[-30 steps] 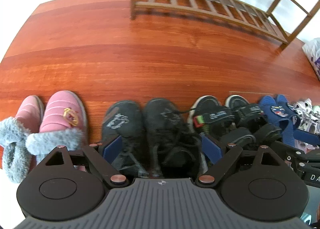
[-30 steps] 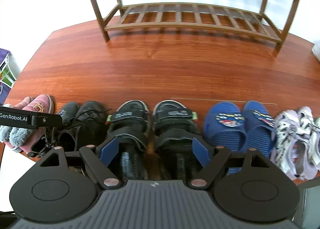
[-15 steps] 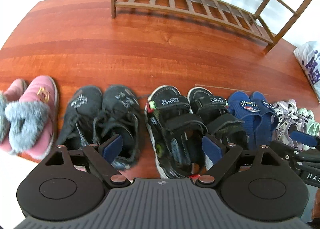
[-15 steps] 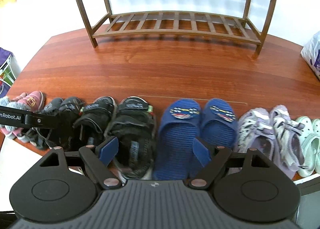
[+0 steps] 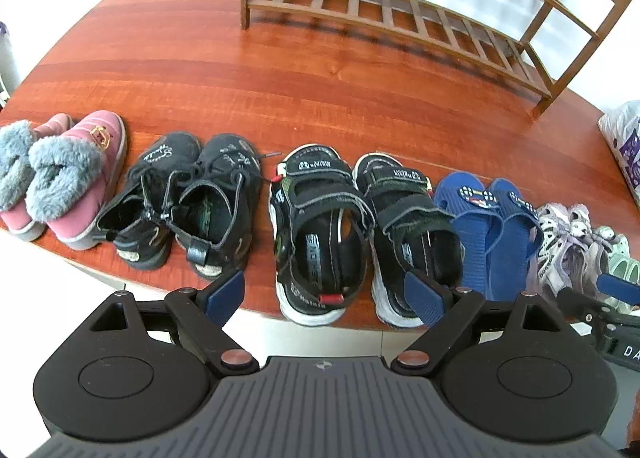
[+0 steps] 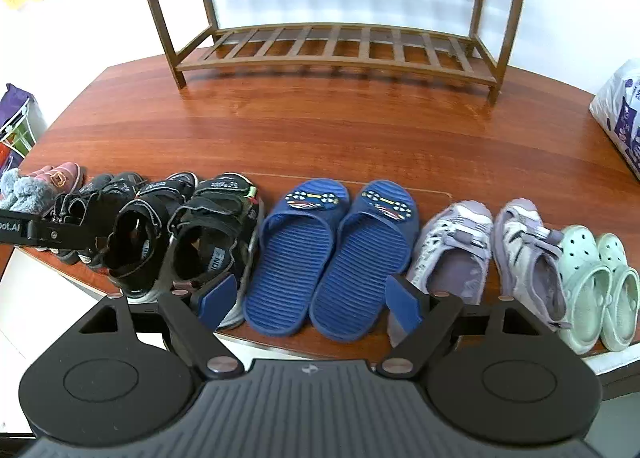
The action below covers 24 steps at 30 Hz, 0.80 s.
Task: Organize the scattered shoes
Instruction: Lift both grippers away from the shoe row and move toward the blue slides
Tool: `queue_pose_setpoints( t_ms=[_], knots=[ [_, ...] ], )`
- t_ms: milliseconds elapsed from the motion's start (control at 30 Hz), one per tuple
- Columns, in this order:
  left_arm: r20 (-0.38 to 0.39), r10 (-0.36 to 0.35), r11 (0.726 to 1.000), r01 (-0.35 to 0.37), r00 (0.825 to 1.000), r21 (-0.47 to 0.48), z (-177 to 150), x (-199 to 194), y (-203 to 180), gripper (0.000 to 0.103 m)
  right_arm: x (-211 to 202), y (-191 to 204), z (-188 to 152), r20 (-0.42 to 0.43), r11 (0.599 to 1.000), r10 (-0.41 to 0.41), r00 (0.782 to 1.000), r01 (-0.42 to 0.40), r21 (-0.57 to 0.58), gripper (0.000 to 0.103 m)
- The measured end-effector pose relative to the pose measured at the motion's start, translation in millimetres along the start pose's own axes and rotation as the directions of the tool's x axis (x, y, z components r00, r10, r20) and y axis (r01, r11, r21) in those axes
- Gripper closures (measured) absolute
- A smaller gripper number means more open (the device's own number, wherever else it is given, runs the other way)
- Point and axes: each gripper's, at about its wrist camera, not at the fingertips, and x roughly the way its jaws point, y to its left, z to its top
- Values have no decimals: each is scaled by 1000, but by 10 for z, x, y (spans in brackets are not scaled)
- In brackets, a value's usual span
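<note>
Shoes lined toe-out along the near edge of the wooden board (image 6: 320, 130), six pairs side by side: pink fur-lined slippers (image 5: 76, 178) at the left end, black lace-up shoes (image 5: 188, 198), black sandals (image 5: 348, 226), blue slides (image 6: 332, 254), lilac sandals (image 6: 488, 254), mint clogs (image 6: 600, 286) toward the right end. Empty shoe rack (image 6: 340, 46) along the far edge. Left gripper (image 5: 324, 296) spread wide above the heels of the black sandals, holding nothing. Right gripper (image 6: 308, 302) likewise released, framing the blue slides. Best taken as a pair: lower straight over both heels, keep the neighbours outside the pads, close gently, lift level, carry to the rack.
</note>
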Motion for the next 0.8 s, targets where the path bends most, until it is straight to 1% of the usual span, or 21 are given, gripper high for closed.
queue_pose_setpoints(
  t_ms=[267, 433, 800],
  knots=[
    [-4, -2, 1000, 2, 1000, 20, -52, 9, 8, 15, -47, 13, -75, 7, 1000, -13, 1000, 13, 14, 17],
    [-8, -10, 1000, 10, 1000, 18, -40, 32, 40, 15, -30, 26, -86, 0, 1000, -25, 1000, 25, 15, 17],
    [-19, -31, 998, 32, 999, 55, 37, 90, 104, 15, 76, 65, -62, -6, 998, -56, 998, 56, 43, 17]
  ],
)
